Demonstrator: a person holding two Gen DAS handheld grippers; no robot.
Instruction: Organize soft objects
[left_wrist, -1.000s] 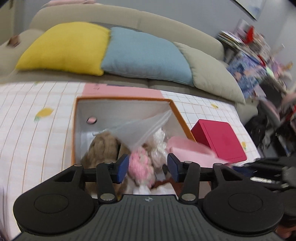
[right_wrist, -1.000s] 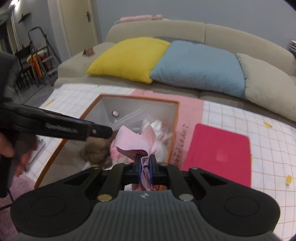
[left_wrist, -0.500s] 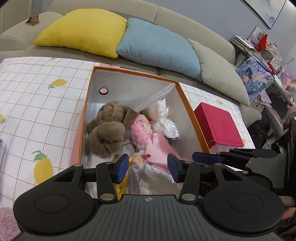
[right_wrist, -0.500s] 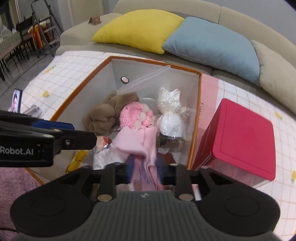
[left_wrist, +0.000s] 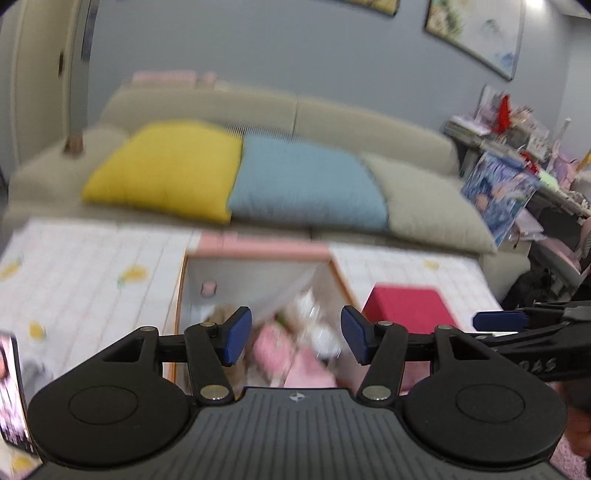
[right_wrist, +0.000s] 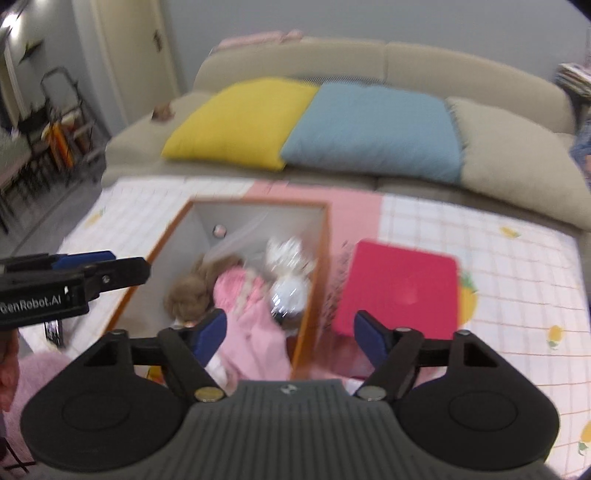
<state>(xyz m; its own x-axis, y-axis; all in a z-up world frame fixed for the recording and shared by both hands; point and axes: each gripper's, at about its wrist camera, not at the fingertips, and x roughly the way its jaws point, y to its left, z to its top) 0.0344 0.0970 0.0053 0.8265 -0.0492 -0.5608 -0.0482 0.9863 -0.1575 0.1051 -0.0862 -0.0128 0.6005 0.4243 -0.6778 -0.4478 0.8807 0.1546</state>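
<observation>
We see the box (right_wrist: 317, 266), orange at the rim and white inside, open on the checked mat. Inside it lie a brown plush (right_wrist: 188, 295) at the left, a pink knitted toy (right_wrist: 236, 288) beside it, and a white toy in clear wrap (right_wrist: 288, 280) at the right wall. A pink cloth (right_wrist: 258, 339) lies crumpled over the near end, touching the pink toy.

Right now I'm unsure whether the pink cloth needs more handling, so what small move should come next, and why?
Probably lift the right claw clear and look for the next soft thing. Its jaws have just been opening and nothing sits between them; the pink cloth already lies in the orange-rimmed box beside the brown plush. The left claw is open and empty too.
</observation>
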